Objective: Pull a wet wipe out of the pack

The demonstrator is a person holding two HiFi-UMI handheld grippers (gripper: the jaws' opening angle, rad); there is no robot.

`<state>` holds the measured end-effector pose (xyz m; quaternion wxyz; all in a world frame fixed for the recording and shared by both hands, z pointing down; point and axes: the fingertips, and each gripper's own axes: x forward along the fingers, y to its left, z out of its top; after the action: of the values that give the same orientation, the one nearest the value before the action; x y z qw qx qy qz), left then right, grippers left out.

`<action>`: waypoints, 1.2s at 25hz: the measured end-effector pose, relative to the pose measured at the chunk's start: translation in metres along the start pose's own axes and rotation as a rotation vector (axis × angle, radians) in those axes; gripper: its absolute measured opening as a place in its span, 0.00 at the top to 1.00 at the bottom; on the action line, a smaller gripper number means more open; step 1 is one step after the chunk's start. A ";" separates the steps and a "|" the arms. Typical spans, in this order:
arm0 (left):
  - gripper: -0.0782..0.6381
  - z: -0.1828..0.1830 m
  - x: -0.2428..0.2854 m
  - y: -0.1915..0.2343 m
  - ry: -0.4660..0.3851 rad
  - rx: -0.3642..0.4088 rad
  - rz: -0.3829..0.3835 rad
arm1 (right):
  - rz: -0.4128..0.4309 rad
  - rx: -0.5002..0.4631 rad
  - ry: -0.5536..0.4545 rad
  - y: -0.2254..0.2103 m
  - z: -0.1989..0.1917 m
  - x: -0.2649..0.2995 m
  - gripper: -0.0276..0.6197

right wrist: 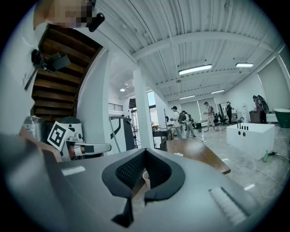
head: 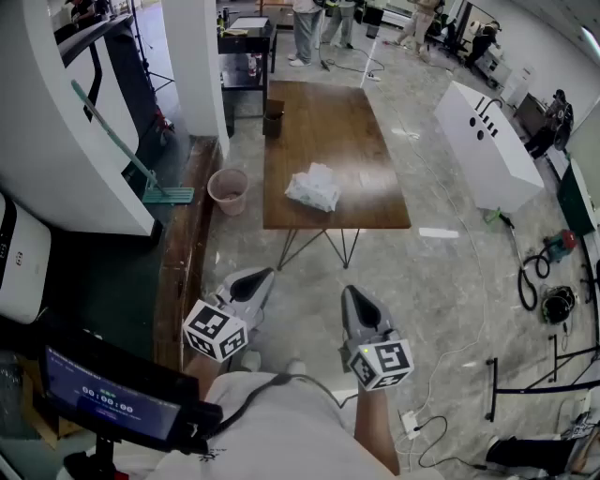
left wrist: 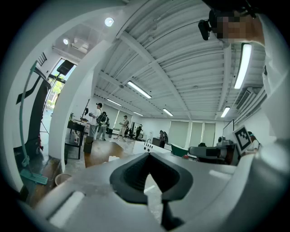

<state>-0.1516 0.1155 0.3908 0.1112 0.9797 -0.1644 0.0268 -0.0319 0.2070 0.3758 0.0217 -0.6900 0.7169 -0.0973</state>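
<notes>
The wet wipe pack (head: 314,187), white and crumpled, lies near the front edge of a brown wooden table (head: 328,122) in the head view. Both grippers are held low near the person's body, well short of the table and over the floor. My left gripper (head: 255,278) points toward the table's front left corner with its jaws together and nothing between them. My right gripper (head: 354,296) points the same way, also shut and empty. In the left gripper view my left gripper (left wrist: 148,156) faces the distant table; the right gripper view shows my right gripper (right wrist: 145,152) likewise.
A pink bucket (head: 228,190) and a teal-headed broom (head: 169,195) stand left of the table by a white pillar. A dark cup (head: 274,117) sits on the table's far left edge. A white cabinet (head: 487,145) and floor cables (head: 539,281) lie to the right. People (head: 307,28) stand behind.
</notes>
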 end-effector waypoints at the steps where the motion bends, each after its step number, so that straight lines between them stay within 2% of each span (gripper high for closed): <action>1: 0.89 0.001 0.001 0.002 0.001 0.002 0.004 | -0.002 -0.001 0.001 0.000 0.001 0.001 0.95; 8: 0.89 0.005 0.006 0.012 0.006 0.005 0.048 | 0.000 -0.008 0.003 -0.003 0.004 0.006 0.95; 18: 0.89 0.007 0.020 0.008 0.011 0.003 0.066 | 0.019 0.016 0.004 -0.017 0.005 0.009 0.94; 26: 0.89 -0.006 0.045 -0.023 0.018 -0.002 0.070 | 0.055 0.041 0.006 -0.046 -0.005 -0.014 0.94; 30: 0.89 -0.023 0.058 -0.036 0.030 -0.006 0.083 | 0.069 0.065 0.017 -0.068 -0.022 -0.027 0.94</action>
<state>-0.0849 0.1352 0.4105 0.1156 0.9712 -0.2035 0.0454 0.0330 0.2338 0.4062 0.0414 -0.6628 0.7370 -0.1253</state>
